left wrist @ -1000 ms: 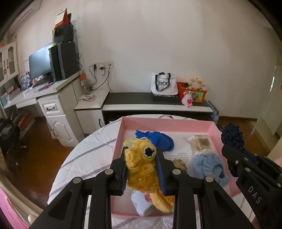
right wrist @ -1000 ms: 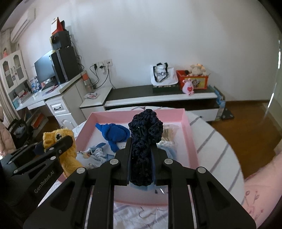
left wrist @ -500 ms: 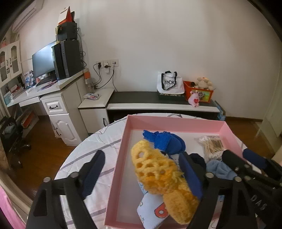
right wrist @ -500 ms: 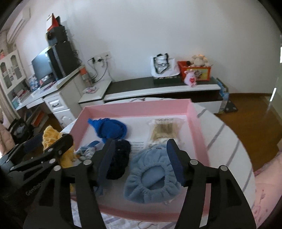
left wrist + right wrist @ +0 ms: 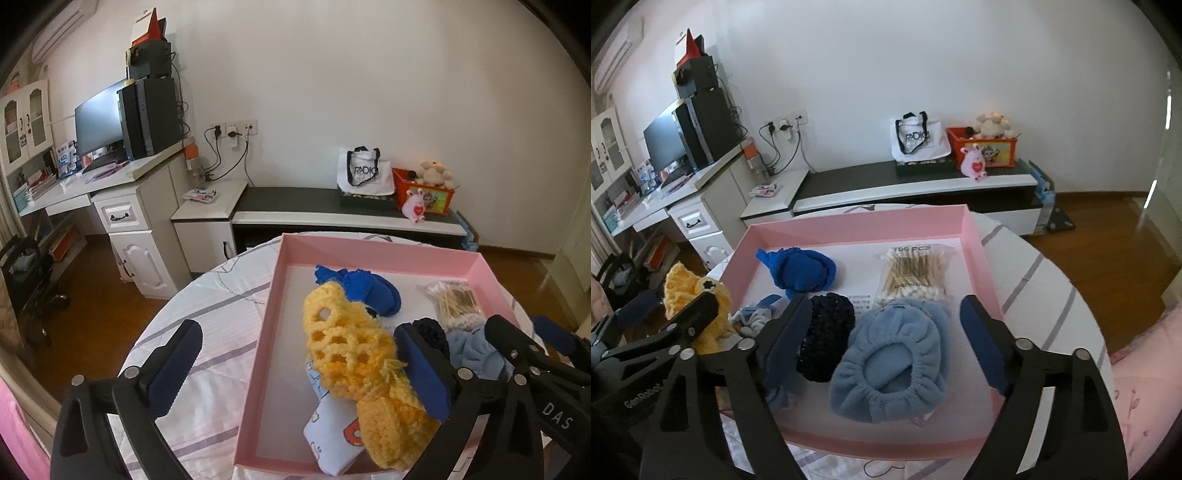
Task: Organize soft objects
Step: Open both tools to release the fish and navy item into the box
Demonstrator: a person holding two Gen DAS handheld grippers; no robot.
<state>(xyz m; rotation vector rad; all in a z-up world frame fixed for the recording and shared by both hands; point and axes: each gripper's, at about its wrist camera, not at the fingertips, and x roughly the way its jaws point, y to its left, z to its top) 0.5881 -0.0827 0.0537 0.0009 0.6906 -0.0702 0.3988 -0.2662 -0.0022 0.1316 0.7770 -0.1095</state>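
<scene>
both tongs spread wide over the pink tray (image 5: 975,236)

the left gripper (image 5: 303,369) is released, the yellow crochet piece (image 5: 354,354) lying in the tray against its right finger. the right gripper (image 5: 882,328) is released too, with the navy knit piece (image 5: 827,332) by its left finger and the light blue fleece piece (image 5: 897,358) between both.

Soft daylight from right; sharp centre; fisheye bending, dark corners.
</scene>
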